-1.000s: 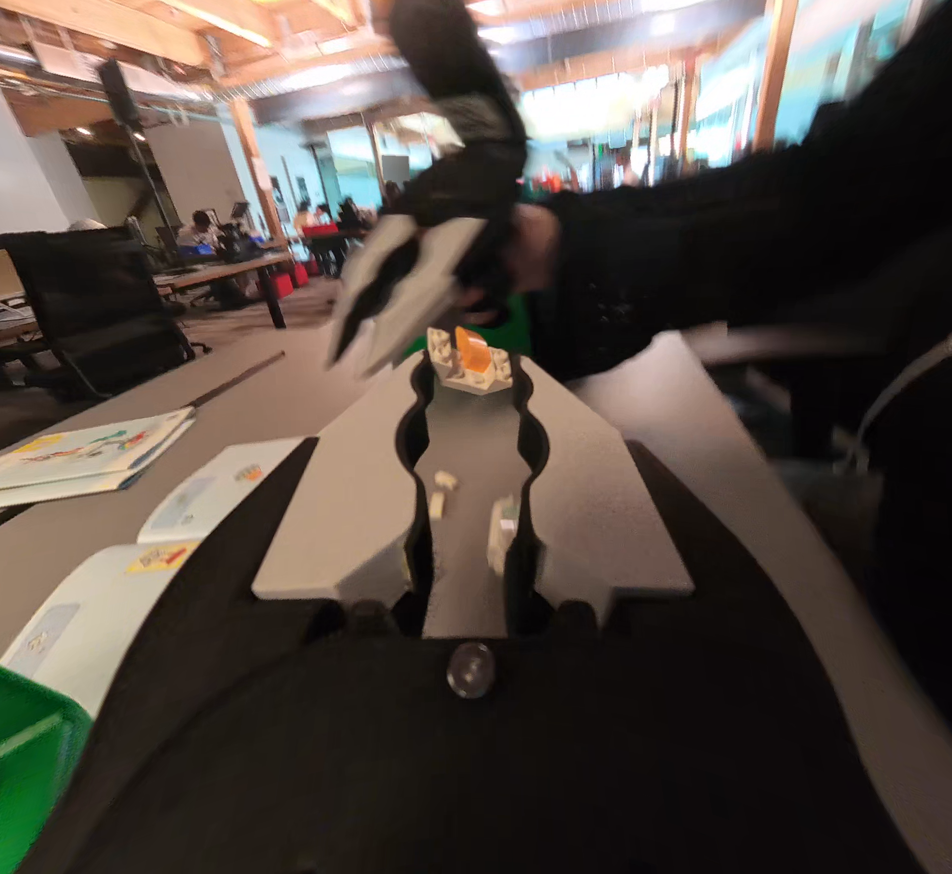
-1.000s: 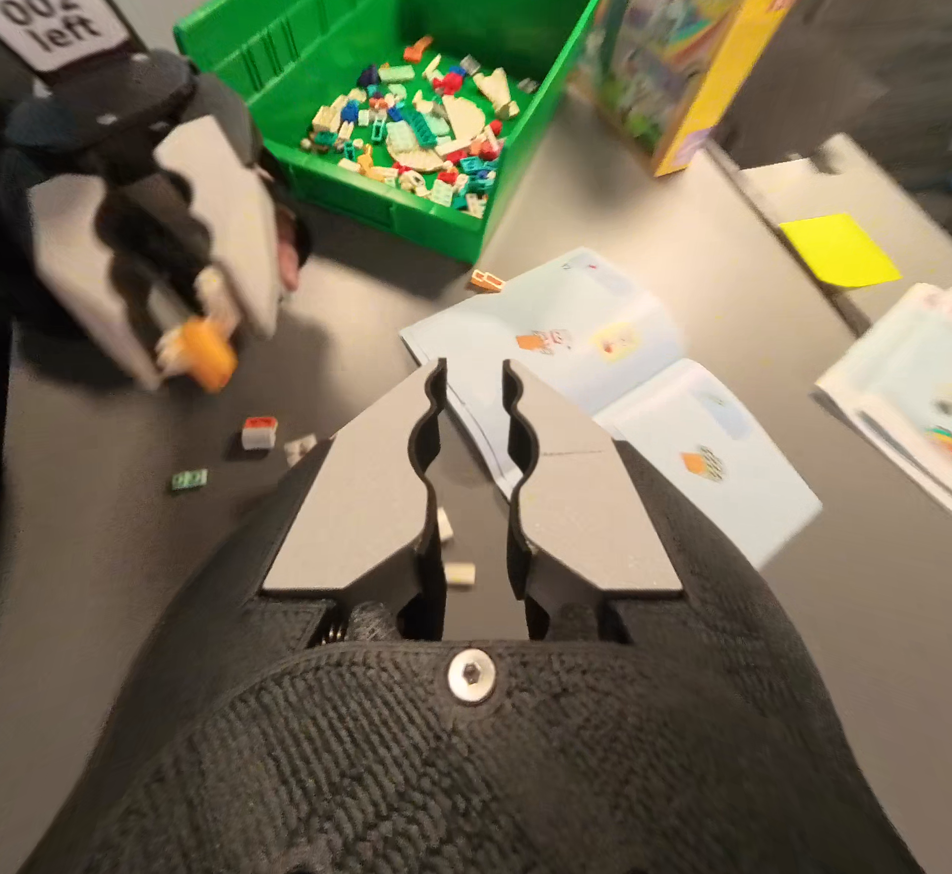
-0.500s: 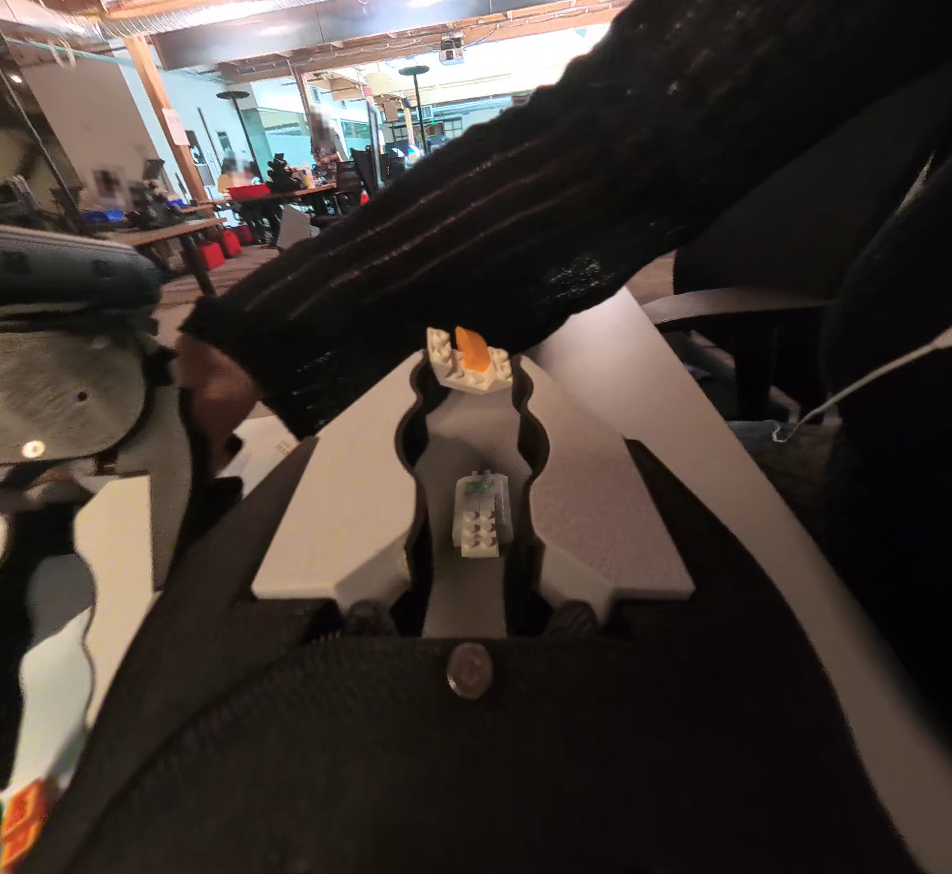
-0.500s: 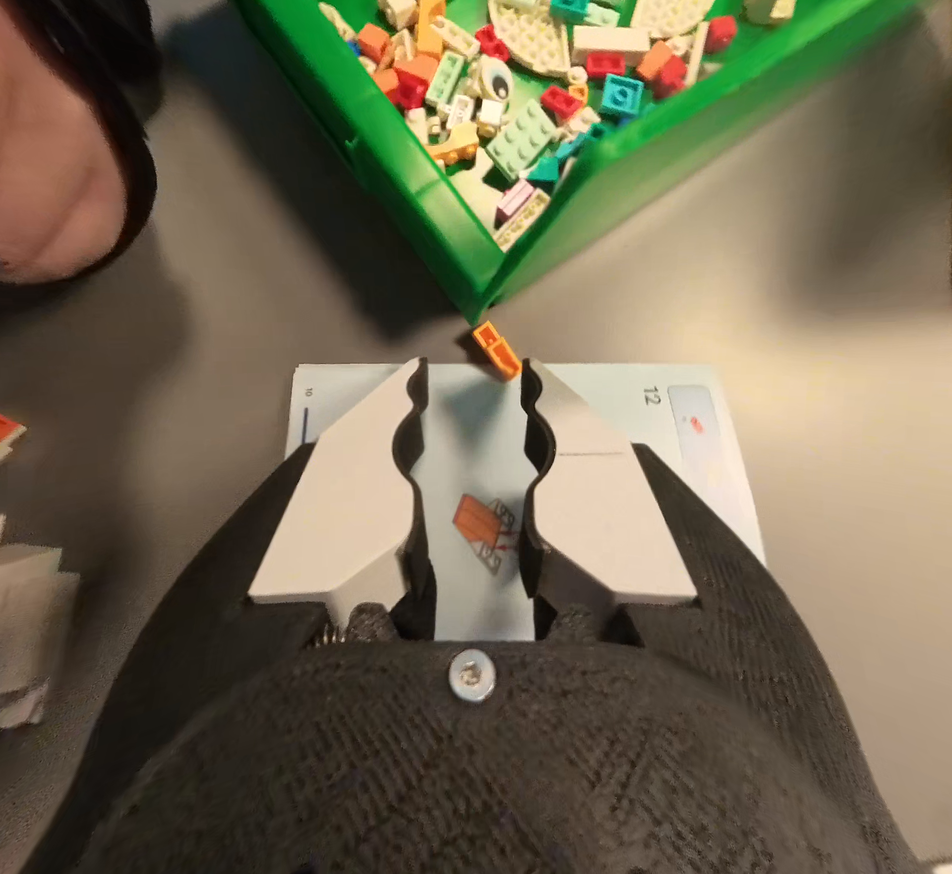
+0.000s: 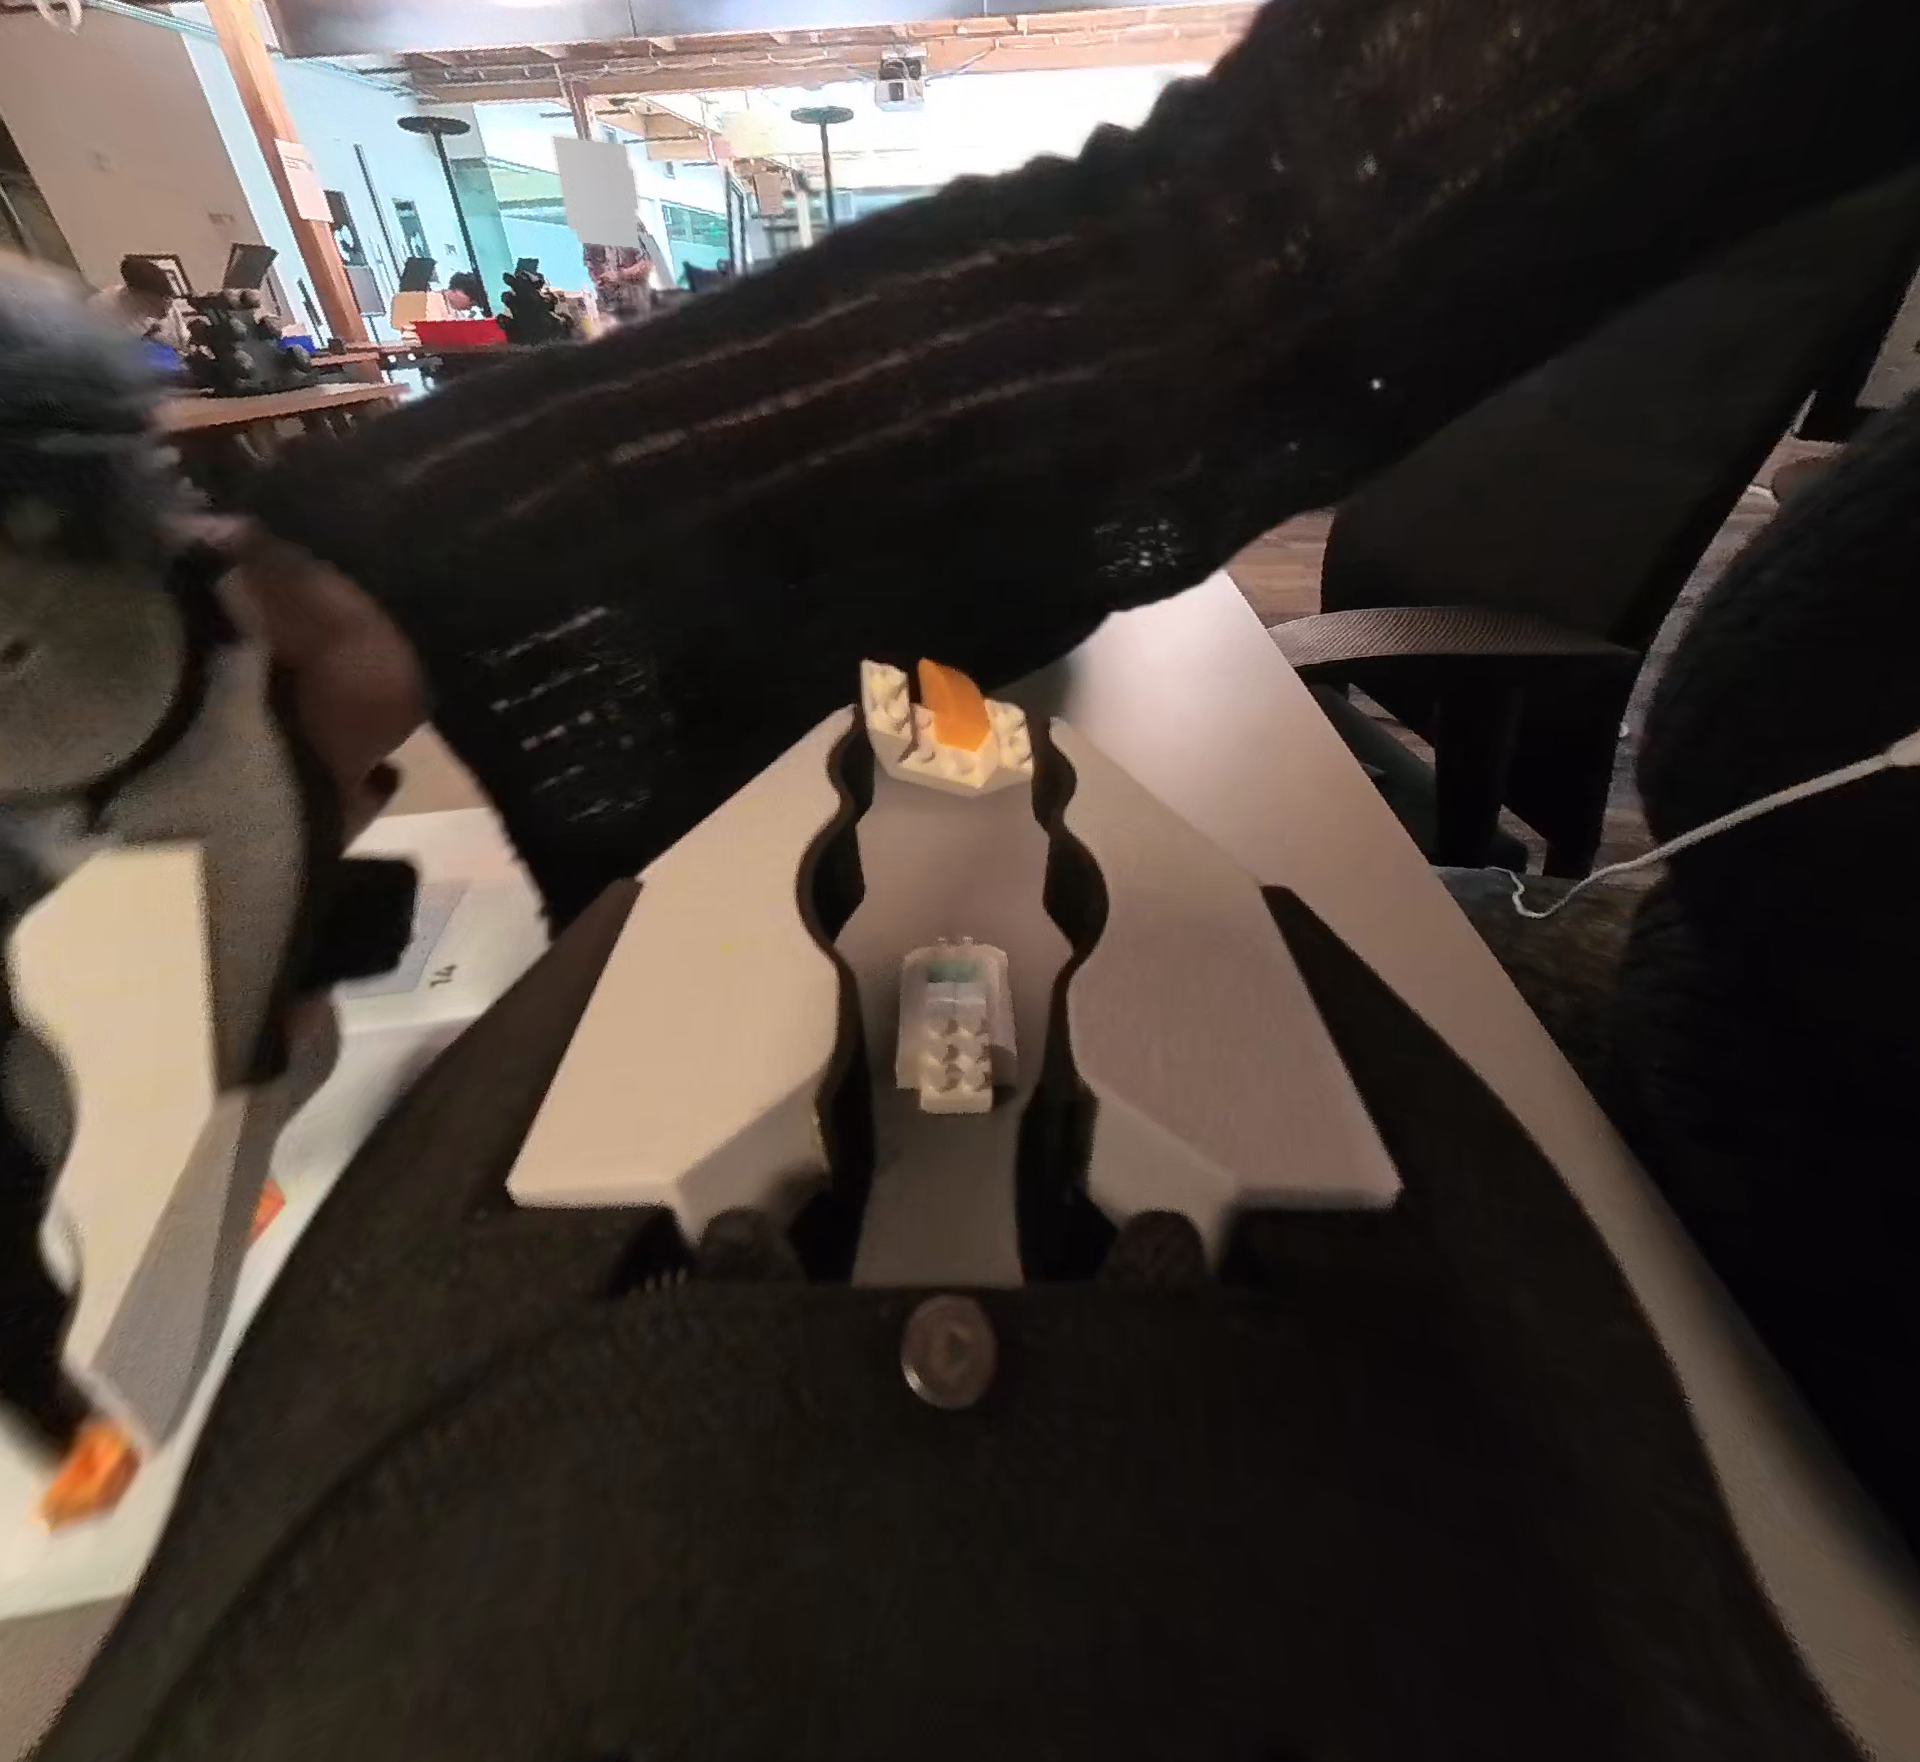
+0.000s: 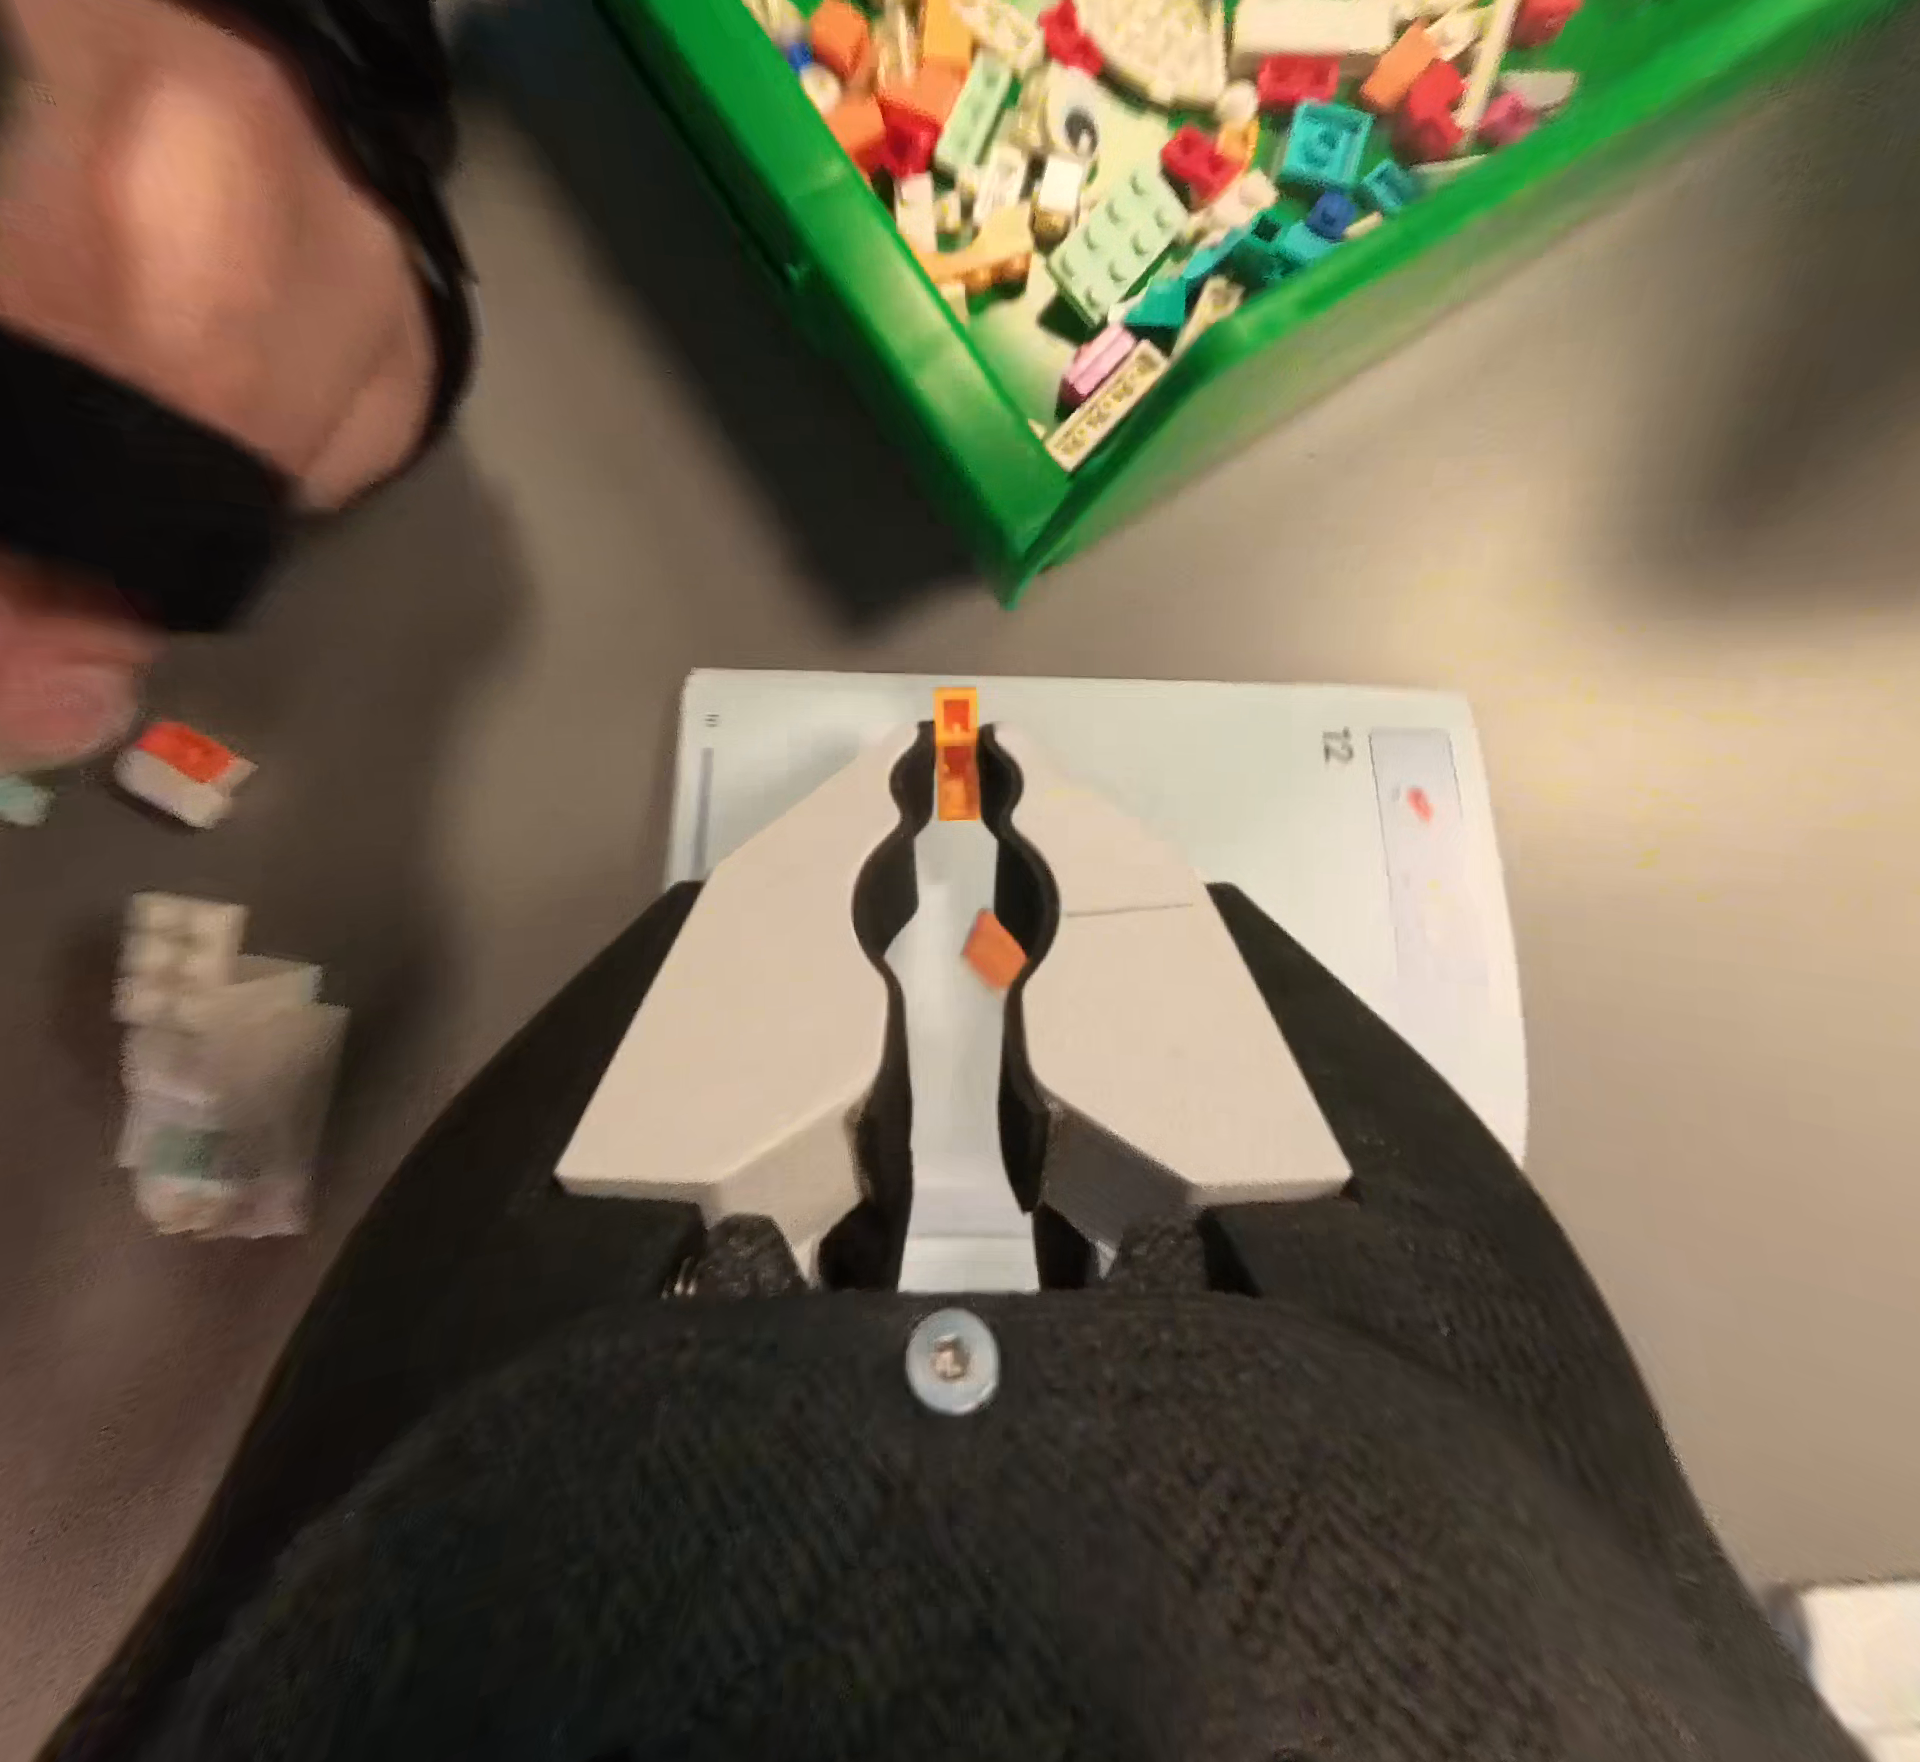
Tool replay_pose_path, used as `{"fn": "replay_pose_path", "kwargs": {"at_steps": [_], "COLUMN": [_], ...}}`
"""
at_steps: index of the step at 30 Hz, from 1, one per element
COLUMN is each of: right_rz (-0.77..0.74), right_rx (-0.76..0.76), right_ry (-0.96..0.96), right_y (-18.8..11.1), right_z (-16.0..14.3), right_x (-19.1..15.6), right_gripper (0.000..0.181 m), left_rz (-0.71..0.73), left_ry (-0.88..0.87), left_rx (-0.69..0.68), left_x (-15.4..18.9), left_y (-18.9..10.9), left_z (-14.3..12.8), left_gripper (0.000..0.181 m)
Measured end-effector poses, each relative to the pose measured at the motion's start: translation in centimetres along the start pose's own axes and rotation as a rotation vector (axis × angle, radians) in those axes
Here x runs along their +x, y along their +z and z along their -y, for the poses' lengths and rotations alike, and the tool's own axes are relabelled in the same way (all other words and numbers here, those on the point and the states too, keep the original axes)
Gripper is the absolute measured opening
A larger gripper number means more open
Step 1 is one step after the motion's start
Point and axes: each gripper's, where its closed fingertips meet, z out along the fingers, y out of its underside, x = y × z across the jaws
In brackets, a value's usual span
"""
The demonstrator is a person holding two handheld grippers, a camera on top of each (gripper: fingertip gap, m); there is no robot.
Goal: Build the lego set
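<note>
The right hand-held gripper is clamped on a small orange brick, pinched at its tips over the open instruction booklet beside the green bin of loose pieces. The left hand-held gripper is closed on a white sub-assembly with an orange slope, held raised off the tabletop, probably to receive that brick.
</note>
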Motion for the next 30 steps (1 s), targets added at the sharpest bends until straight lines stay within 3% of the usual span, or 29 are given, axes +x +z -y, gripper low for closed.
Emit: {"fn": "replay_pose_path", "kwargs": {"at_steps": [6, 8, 10, 14, 19, 21, 25, 30], "right_rz": [-0.015, -0.1, -0.306, -0.642, -0.696, -0.641, -0.497, -0.333], "right_rx": [0.538, 0.605, 0.536, 0.114, -0.509, -0.635, -0.593, -0.369], "right_ry": [0.259, 0.306, 0.295, 0.092, -0.321, -0.457, -0.372, -0.023], "right_y": [-9.3, -11.3, -12.4, -12.4, -11.2, -10.7, -9.3, -9.0], "right_z": [4.0, 3.7, 1.6, -4.7, -11.5, -13.3, -14.8, -13.8], "right_x": [-4.9, -6.2, -6.6, -9.0, -12.1, -13.2, -15.2, -16.8], "right_gripper": [0.006, 0.006, 0.006, 0.006, 0.006, 0.006, 0.007, 0.031], "left_rz": [0.12, 0.135, 0.138, 0.132, 0.121, 0.119, 0.111, 0.095], "left_ry": [-0.059, -0.089, -0.108, -0.123, -0.135, -0.135, -0.142, -0.166], "left_rx": [-0.023, -0.026, -0.023, -0.036, -0.073, -0.083, -0.094, -0.1], "left_x": [-2.2, -2.6, -2.8, -2.8, -2.7, -2.7, -2.6, -2.5], "left_y": [-0.2, -0.2, -0.2, -0.1, 0.2, 0.2, 0.3, 0.3], "left_z": [-0.4, -0.5, -0.6, -0.8, -1.6, -1.8, -2.0, -2.2], "left_gripper": [0.029, 0.029, 0.029, 0.03, 0.03, 0.03, 0.03, 0.03]}}
